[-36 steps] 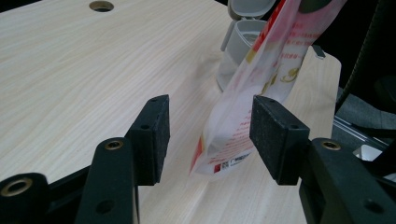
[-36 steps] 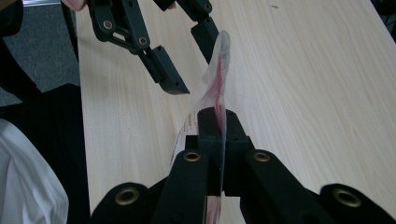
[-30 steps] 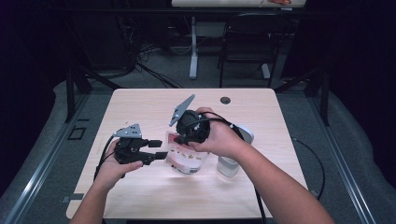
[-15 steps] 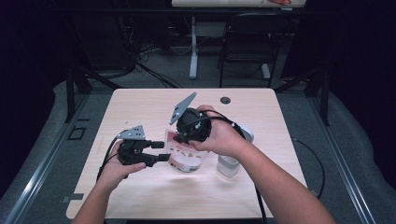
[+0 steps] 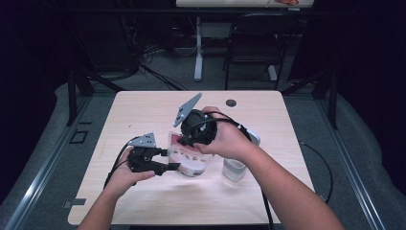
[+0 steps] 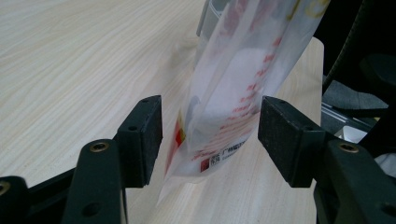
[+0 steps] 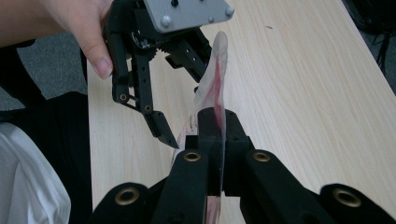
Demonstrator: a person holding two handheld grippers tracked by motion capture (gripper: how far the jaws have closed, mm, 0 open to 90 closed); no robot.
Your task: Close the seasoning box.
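Your right gripper [image 7: 219,140] had its jaws clamped together on the top edge of the bag [image 5: 189,158] – a thin, translucent pouch with red print – and that pinch was what kept it standing on edge above the table [image 5: 143,115] rather than lying flat. Your left gripper [image 6: 210,135] sat at the bag's lower corner with its jaws apart; they had just been opening, and although the bag [image 6: 229,93] hung between the two pads, neither pad pressed on it. I read that as a let-go: the left side had freed the corner while the right carried the bag alone, perhaps so you could take a fresh hold or tug the mouth open. In the right gripper view the bag [image 7: 215,74] ran away edge-on toward the left gripper [image 7: 180,100], whose jaws straddled it. In the high view the bag sat near the middle of the table, between your hands, with a small clear cup [image 5: 234,168] just beside your right forearm and a dark round spot [image 5: 231,102] near the far edge. Much stayed hard to make out – the white contents showed only as a pale lump through the film, the print was too small to read, and your right hand covered the bag's top edge from above.
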